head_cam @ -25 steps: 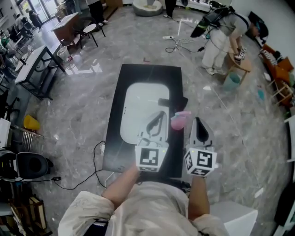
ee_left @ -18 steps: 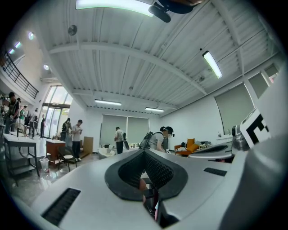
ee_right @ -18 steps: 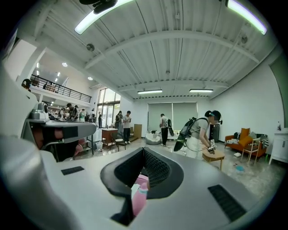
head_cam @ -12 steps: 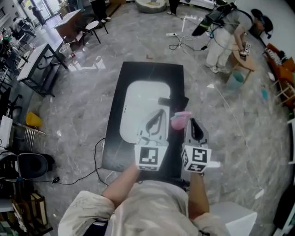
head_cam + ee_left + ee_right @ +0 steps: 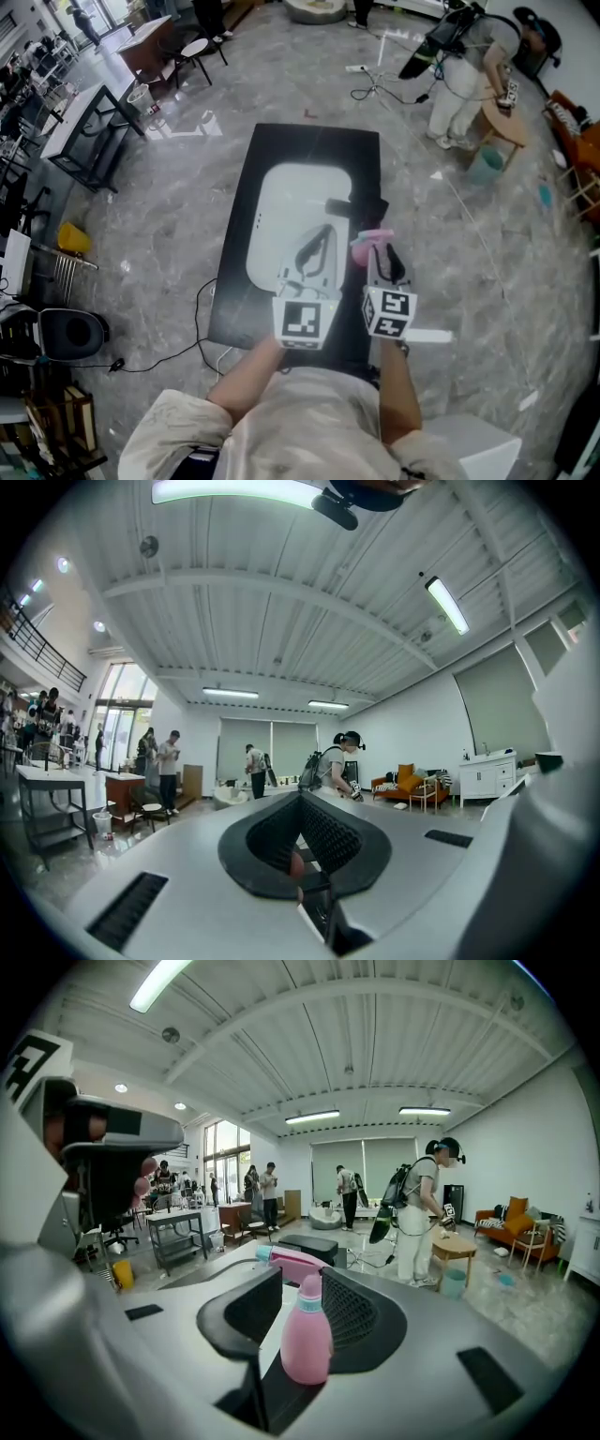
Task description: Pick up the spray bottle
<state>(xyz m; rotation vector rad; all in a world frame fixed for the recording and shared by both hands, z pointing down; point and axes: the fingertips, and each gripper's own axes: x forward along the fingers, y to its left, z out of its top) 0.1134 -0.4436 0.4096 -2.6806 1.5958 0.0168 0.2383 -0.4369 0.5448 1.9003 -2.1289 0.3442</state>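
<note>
— Where's the spray bottle [image 5: 307,1340]?
— It's upright on the worktop [image 5: 242,281] beside the white basin [image 5: 281,197], nozzle to your left. It's between your right tongs [image 5: 298,1286], which are opening. Your left tongs [image 5: 300,797] are clenched.

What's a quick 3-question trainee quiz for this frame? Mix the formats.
1. Multiple choice: what stands between the right gripper's jaws? A) pink bottle B) yellow cup C) nothing
2. True or false: the left gripper holds the bottle.
3. Fill in: in the head view, the bottle is to the ____ of the white basin.

Key
1. A. The jaws are opening with the bottle between them, and the pads are not pressing on it.
2. False. Its jaws are together with nothing between them.
3. right
</note>
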